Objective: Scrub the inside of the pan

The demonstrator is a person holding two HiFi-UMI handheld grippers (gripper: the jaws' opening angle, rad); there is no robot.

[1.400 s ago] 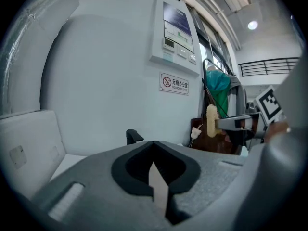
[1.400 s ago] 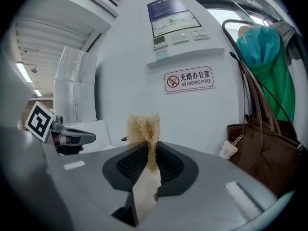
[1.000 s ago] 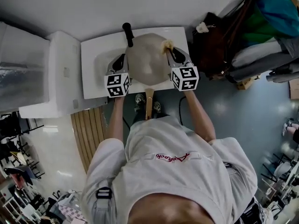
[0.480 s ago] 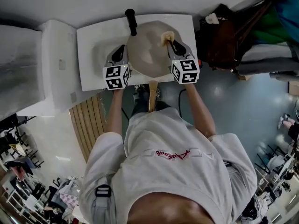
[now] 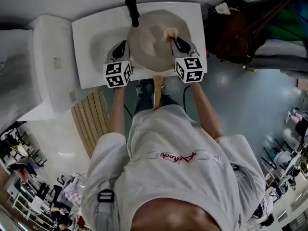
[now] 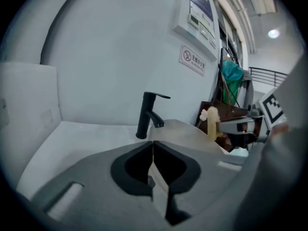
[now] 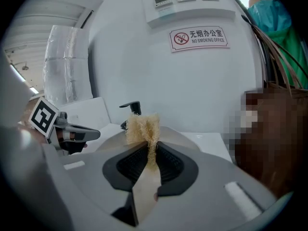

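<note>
A pale round pan (image 5: 151,44) lies in the white sink (image 5: 94,42), its wooden handle (image 5: 157,93) pointing back at the person. My left gripper (image 5: 120,49) is at the pan's left rim, jaws shut with the thin rim edge between them; the left gripper view shows the left gripper (image 6: 153,143) and the pan (image 6: 192,134) stretching away to the right. My right gripper (image 5: 174,41) is shut on a yellow fibrous scrubber (image 5: 170,32), which rests on the pan's inside near the far right. In the right gripper view the scrubber (image 7: 143,126) sticks out of the right gripper (image 7: 151,146).
A black faucet (image 5: 131,11) stands at the sink's far edge, just beyond the pan. A white appliance (image 5: 48,66) adjoins the sink on the left. Bags and clothing (image 5: 245,28) crowd the right side. Wooden slats (image 5: 91,124) lie on the floor below the sink.
The head view has shifted, so the sink sits higher in the picture. The scrubber has slid slightly inward over the pan; the left gripper keeps its hold on the rim.
</note>
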